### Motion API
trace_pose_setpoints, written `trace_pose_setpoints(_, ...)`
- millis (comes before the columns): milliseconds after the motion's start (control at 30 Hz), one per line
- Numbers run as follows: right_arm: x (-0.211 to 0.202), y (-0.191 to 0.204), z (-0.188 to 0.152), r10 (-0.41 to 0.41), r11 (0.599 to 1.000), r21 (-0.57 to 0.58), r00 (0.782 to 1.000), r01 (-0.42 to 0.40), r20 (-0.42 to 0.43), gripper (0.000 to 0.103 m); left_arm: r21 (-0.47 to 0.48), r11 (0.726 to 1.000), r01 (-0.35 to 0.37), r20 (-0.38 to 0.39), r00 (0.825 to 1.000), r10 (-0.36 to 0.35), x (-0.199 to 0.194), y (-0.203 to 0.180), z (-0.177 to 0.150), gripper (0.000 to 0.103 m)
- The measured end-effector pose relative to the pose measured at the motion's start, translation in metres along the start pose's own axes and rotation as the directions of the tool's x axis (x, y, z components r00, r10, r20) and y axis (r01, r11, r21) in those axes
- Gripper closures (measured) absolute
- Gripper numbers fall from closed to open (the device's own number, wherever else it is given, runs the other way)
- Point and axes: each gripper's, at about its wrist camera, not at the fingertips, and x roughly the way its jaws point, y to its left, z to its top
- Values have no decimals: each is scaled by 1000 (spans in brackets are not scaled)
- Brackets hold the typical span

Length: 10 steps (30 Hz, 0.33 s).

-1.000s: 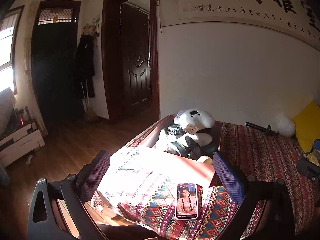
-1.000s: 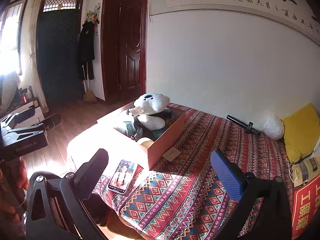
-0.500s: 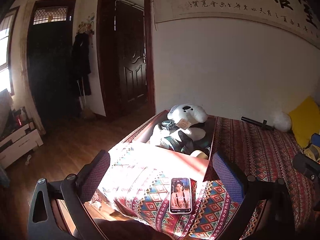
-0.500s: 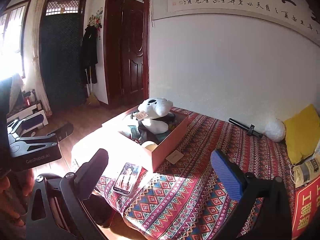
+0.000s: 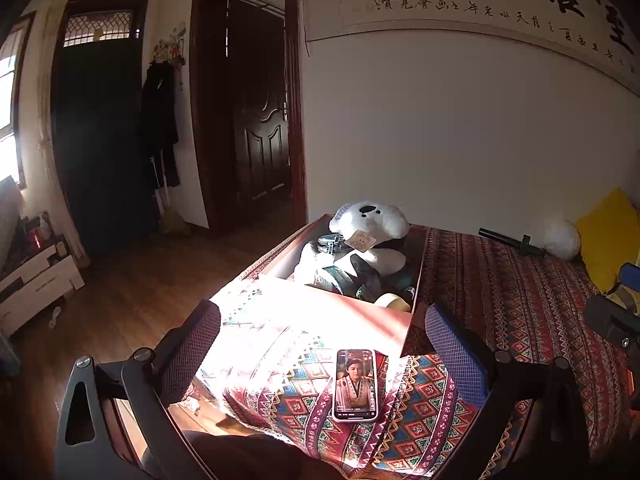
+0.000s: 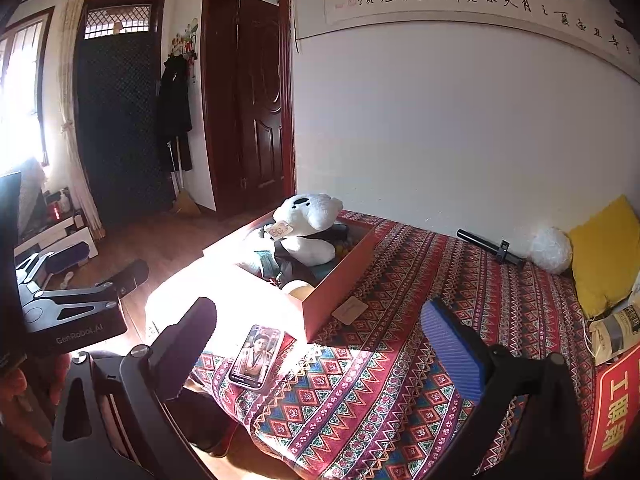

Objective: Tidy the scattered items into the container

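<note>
Both tongs gape empty; the pink box (image 6: 340, 280) brims with a white plush bear (image 6: 310, 216).

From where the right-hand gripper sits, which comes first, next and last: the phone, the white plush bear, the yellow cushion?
In the right wrist view, from the right gripper:
1. Phone, just ahead, toward the left finger.
2. White plush bear, farther ahead, in the box.
3. Yellow cushion, far right, by the wall.
</note>
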Motion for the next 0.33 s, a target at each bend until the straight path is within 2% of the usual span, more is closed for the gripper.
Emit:
trace_pose_setpoints(167,1,0,-1,-1,1000,6,1000,1,-4,1,20,998,-58,34,998,58,-5,-3,-4,0)
trace_pose_setpoints(333,1,-2,0,2,1000,15,1000,-2,0,1,35,998,-53,49,997,51,-8,-6,-5,0)
